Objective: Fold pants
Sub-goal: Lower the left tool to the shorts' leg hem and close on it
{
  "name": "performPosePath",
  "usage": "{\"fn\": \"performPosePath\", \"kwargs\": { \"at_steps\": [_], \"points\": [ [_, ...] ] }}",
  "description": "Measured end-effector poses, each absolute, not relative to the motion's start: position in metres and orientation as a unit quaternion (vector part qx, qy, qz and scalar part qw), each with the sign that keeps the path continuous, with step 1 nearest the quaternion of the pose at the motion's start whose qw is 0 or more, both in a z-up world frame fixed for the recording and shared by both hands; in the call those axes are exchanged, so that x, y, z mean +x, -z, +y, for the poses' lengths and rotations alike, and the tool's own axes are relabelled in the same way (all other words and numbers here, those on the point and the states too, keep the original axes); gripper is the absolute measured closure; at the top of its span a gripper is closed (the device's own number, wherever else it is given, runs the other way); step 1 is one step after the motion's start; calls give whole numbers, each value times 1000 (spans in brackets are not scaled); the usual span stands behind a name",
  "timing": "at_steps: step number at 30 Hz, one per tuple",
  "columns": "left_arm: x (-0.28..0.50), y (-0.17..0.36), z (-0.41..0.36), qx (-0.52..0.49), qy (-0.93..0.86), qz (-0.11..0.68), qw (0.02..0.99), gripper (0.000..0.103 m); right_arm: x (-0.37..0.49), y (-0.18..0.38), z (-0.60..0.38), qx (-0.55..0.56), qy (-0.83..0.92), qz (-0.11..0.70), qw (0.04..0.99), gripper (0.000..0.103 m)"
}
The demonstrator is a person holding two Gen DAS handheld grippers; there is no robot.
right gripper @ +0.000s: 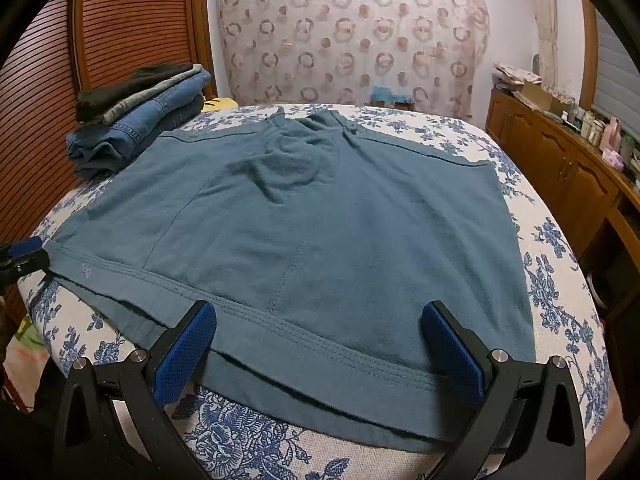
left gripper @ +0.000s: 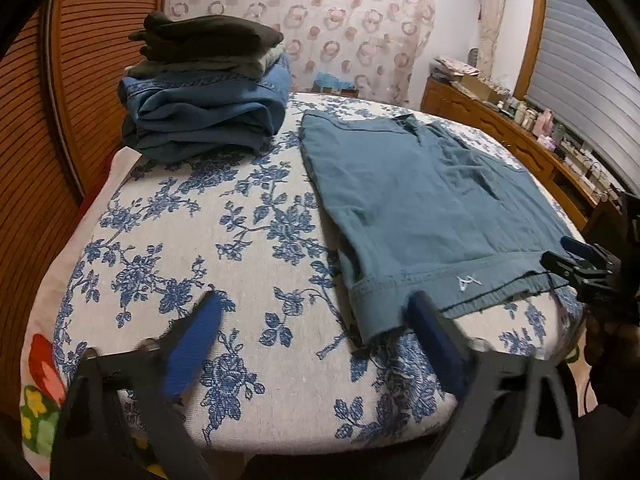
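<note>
On the far left, a stack of folded dark and denim garments (left gripper: pixel 204 88) sat on the blue-flowered white bed cover (left gripper: pixel 224 240), against the slatted wooden panel; I judged it the pile of finished pieces, parked there to keep the working space free. Right of it, the teal cotton pants (right gripper: pixel 320 216) lay spread flat across the middle of the bed, hem edge nearest me and waistband at the far side, which I read as the laid-out start of a fold, with no fold made in them. My left claw (left gripper: pixel 316 328) was parted at the near left corner of that hem, its right blue pad (left gripper: pixel 434 338) touching the cloth edge, nothing pinched; I had brought it low there to take that corner. My right claw (right gripper: pixel 320 344) stood wide open over the hem band further right, the cloth passing between its pads but not gripped, ready to take the matching hold. Along the right wall ran a cluttered wooden sideboard (right gripper: pixel 560 160).
</note>
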State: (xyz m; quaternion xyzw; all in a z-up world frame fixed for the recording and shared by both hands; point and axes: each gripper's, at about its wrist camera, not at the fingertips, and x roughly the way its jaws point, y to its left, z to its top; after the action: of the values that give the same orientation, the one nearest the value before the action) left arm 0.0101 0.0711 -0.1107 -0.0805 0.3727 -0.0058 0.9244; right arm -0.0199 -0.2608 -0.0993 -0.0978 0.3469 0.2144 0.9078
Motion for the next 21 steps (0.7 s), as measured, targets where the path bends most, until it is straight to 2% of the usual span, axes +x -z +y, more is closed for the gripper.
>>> {"fn": "performPosePath", "kwargs": {
  "at_steps": [2,6,7,9,11,16,17,18,19,21],
  "points": [
    [11,111,72,-88,13,375,923,28,-22,99,-261,-100,-216,349,906,0],
    [10,110,68,-93,28,374,923,46,-21,104,-266,-103,-218,352,904,0],
    [10,110,67,-94,32,373,923,47,-14,107,-263,-105,-219,351,904,0],
    [10,111,65,-98,42,372,922,60,-8,108,-262,-104,-219,348,906,0],
    [11,111,63,-102,54,373,921,67,-9,109,-261,-103,-219,342,908,0],
    [13,110,57,-101,61,372,921,70,-3,110,-257,-102,-218,344,908,0],
    [13,110,56,-100,63,372,921,72,-3,110,-257,-102,-218,344,908,0],
    [14,110,56,-101,66,373,920,81,-4,110,-257,-102,-219,344,907,0],
    [15,110,55,-101,66,375,919,82,-3,109,-258,-101,-219,345,907,1],
    [16,105,55,-105,72,370,921,90,-4,107,-259,-100,-223,345,906,4]
  ]
}}
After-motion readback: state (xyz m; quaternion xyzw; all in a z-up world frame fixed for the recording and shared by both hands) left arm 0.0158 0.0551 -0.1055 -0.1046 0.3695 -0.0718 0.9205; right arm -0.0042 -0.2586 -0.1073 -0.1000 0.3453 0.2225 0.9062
